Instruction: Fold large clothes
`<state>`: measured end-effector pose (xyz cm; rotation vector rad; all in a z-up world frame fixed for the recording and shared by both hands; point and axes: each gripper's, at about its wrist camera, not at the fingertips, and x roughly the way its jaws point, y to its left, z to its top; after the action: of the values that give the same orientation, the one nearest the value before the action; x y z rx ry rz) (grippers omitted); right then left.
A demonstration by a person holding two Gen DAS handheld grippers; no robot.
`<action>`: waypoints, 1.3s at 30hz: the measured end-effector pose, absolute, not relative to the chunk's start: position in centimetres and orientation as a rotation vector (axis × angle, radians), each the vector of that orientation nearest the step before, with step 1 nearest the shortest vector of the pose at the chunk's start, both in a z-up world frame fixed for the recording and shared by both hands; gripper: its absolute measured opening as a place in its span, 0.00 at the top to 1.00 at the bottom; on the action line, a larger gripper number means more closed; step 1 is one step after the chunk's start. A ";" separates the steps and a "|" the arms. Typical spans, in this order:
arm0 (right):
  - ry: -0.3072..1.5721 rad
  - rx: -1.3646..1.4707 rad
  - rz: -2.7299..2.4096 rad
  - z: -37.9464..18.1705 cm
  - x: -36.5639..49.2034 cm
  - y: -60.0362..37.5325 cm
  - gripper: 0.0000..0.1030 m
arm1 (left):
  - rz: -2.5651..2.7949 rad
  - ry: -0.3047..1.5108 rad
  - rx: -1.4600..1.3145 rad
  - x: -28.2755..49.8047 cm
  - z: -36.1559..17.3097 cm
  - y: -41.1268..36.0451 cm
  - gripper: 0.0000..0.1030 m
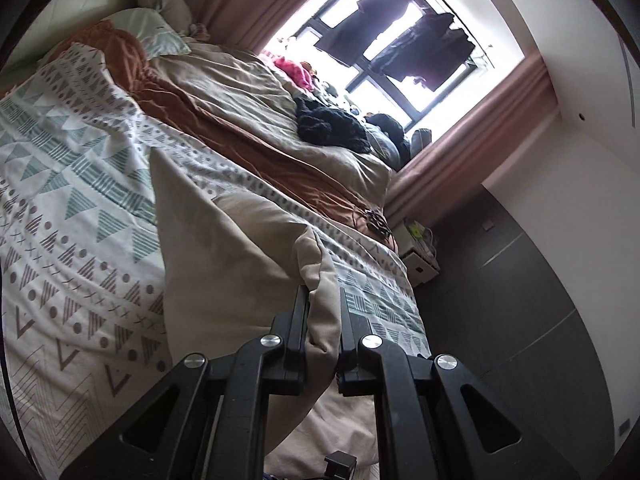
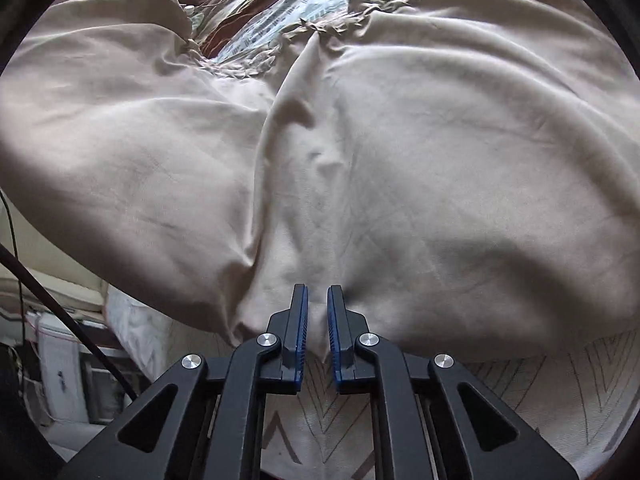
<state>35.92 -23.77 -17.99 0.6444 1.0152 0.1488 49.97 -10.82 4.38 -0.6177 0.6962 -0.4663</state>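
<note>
Left wrist view: my left tool (image 1: 323, 300) is clamped on a thick fold of the large beige cotton garment (image 1: 224, 240). The bunched cloth fills the gap between the two black fingers (image 1: 298, 320) and spills out past them toward 12 o'clock. From the grip the garment stretches up and away toward 10 o'clock, one taut pointed corner reaching over the white bedspread printed with teal and grey triangles (image 1: 72, 168), which covers the bed. More beige cloth hangs below the tool at 6 o'clock.

Farther up the bed, toward 12 o'clock: a rust-orange blanket (image 1: 168, 96) beside a crumpled tan duvet (image 1: 240, 88), with a black knitted item (image 1: 328, 124) lying on the duvet. A pale pillow (image 1: 154, 30) sits at 11 o'clock. Bright window (image 1: 384, 68) at 1 o'clock, dark clothes hanging in front of it, pink curtains (image 1: 460, 148) either side. Dark floor (image 1: 520, 300) at 3 o'clock.

Right wrist view: my right tool (image 2: 318, 300) has its blue-padded fingers (image 2: 334, 328) drawn in close, pinching a narrow ridge of the same beige garment (image 2: 400, 160) near its lower edge. The cloth fills nearly the whole view in broad soft folds; a ruffled seam runs across at 12 o'clock. The patterned bedspread (image 2: 520, 400) shows beneath the tool at 5 o'clock.
</note>
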 end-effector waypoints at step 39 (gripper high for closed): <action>0.464 1.338 -0.084 -17.4 24.3 -46.4 0.93 | -0.860 1.170 -0.380 46.1 -7.3 -38.3 0.89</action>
<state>24.29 -46.36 -17.42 1.3383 0.4641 -0.0835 46.06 -38.35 -7.29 -0.3799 1.1698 -0.8596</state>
